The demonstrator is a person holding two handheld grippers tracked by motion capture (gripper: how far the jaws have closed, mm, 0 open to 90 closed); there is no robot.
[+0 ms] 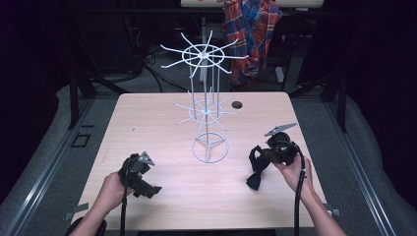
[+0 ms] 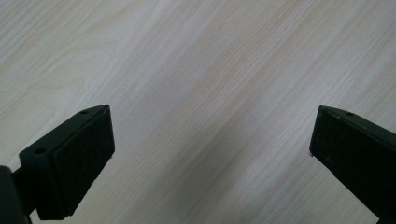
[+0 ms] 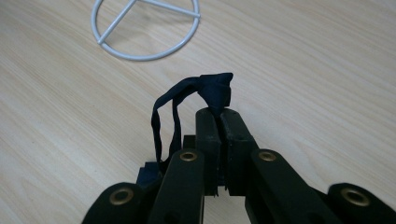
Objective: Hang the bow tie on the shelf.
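A white wire rack (image 1: 205,98) with two tiers of spoke hooks stands mid-table; its ring base (image 3: 144,29) lies ahead in the right gripper view. My right gripper (image 1: 257,158) at the right of the table is shut on a dark navy bow tie (image 1: 255,169), which hangs from its jaws, the strap looping down (image 3: 164,116) and the fabric (image 3: 217,88) bunched above the fingertips (image 3: 208,121). My left gripper (image 1: 147,189) rests low at the front left, jaws wide open over bare wood with nothing between its pads (image 2: 84,158).
The light wooden table (image 1: 147,128) has a small round hole (image 1: 237,104) near its far edge. A plaid cloth (image 1: 253,34) hangs behind the table. Dark floor and metal rails surround it.
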